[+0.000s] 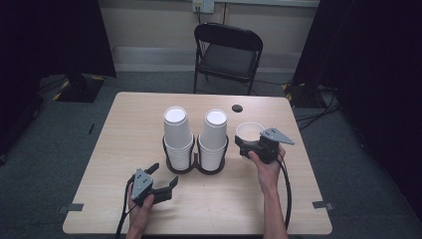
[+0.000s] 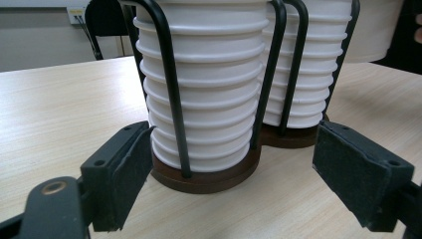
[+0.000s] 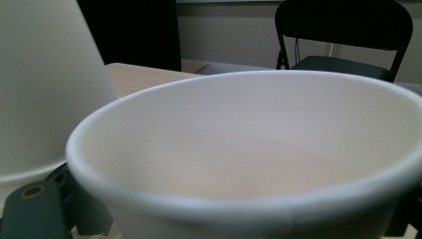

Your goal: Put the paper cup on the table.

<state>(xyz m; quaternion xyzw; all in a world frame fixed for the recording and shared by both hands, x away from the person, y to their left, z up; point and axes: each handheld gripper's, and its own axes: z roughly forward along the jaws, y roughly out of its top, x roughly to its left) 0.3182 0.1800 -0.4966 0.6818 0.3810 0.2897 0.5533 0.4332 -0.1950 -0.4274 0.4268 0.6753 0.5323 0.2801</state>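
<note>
White paper cups fill the high view: two tall stacks, the left stack (image 1: 177, 134) and the right stack (image 1: 213, 137), stand in a black wire holder (image 1: 195, 167) at the middle of the wooden table (image 1: 124, 124). Just right of the holder, our right gripper (image 1: 250, 144) is clamped on a single paper cup (image 1: 249, 132), upright and mouth up. Our left gripper (image 1: 163, 182) waits near the table's near edge, jaws apart, holding nothing.

From the left gripper view, we face the holder's brown base (image 2: 206, 177) between the spread pads (image 2: 127, 172); the ribbed rims sit inside the wire hoops.

From the right gripper view, the held cup's rim (image 3: 239, 199) spans the frame, with the neighbouring stack's top cup (image 3: 45, 84) at left.

We judge the cup is heading for a stack: we should keep it level, centre it above the top cup, lower straight, and steady the holder's base with the left.
</note>
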